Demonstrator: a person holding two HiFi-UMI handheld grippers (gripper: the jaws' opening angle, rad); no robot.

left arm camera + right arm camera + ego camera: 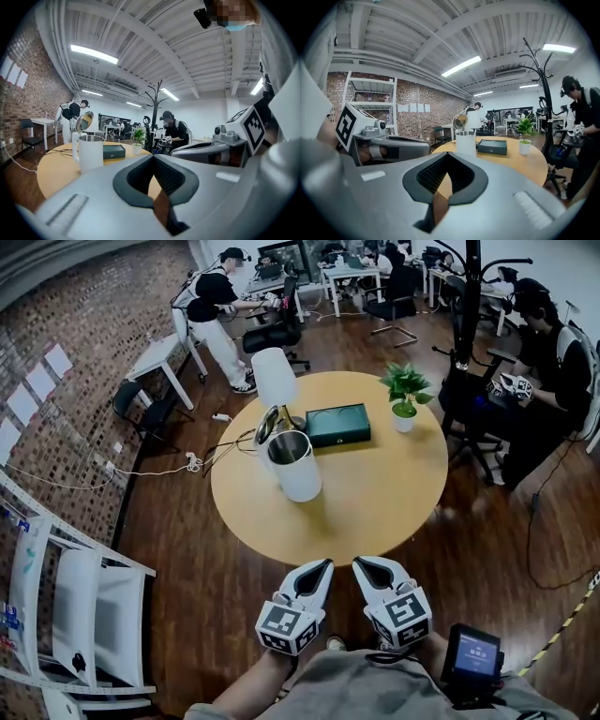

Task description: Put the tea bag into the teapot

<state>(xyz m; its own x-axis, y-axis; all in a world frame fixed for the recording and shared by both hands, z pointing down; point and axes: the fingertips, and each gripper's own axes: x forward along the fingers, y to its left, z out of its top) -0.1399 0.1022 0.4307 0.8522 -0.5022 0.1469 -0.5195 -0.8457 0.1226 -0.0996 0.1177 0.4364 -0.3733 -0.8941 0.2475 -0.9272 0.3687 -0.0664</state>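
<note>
The white cylindrical teapot [293, 465] stands on the left part of the round wooden table [375, 498], its mirrored lid tipped open behind it. It also shows in the left gripper view [90, 152] and the right gripper view [465, 141]. I see no tea bag in any view. My left gripper [325, 564] and right gripper [360, 564] hang side by side just short of the table's near edge, well away from the teapot. The left gripper [153, 156] is shut and empty. The right gripper [446, 154] also looks shut, with nothing between its jaws.
A dark green box [337, 425] lies behind the teapot, with a white lamp [273, 377] further back and a small potted plant [405, 396] at the table's far right. A seated person [548, 371] and a coat stand [466, 306] are to the right. White shelving [84, 615] stands at the left.
</note>
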